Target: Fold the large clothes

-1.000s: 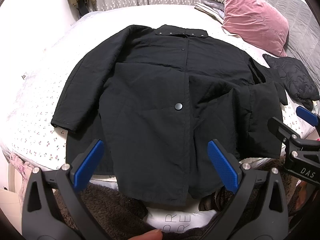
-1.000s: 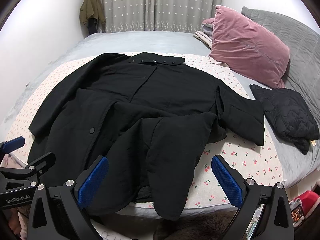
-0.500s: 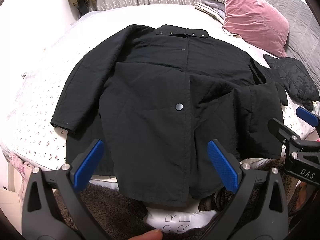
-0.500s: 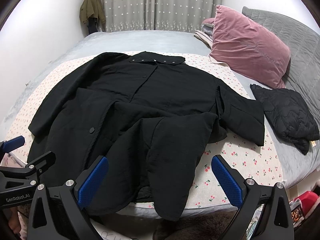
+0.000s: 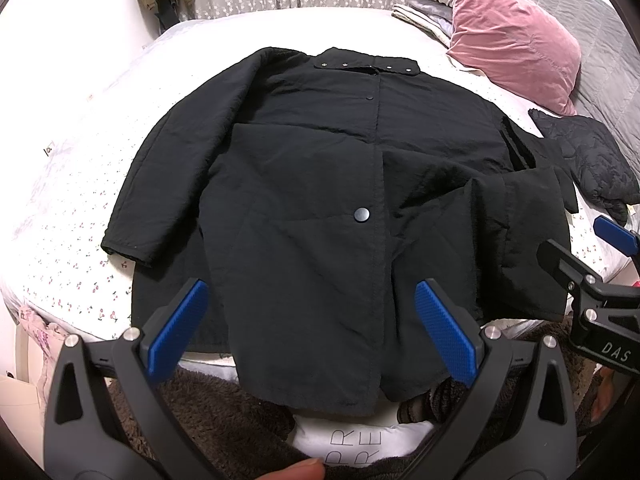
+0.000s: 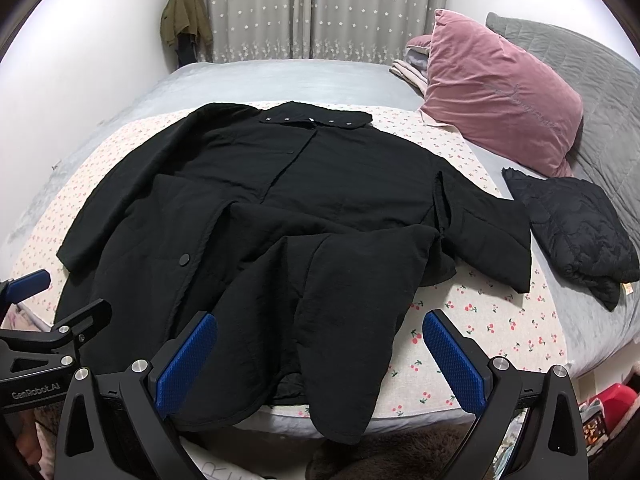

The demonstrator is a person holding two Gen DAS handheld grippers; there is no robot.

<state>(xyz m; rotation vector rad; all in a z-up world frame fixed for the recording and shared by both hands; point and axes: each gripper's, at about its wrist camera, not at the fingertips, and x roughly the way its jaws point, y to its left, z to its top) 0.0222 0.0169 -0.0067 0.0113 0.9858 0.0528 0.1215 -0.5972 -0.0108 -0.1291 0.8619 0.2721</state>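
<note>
Left wrist: black coat [image 5: 320, 208] flat on bed [image 5: 72, 168]

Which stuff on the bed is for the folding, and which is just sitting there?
For the folding:
black coat, spread flat on the bed
left claw, open
right claw, open

Just sitting there:
pink pillow
small black quilted garment
green jacket hanging by the curtain
</note>
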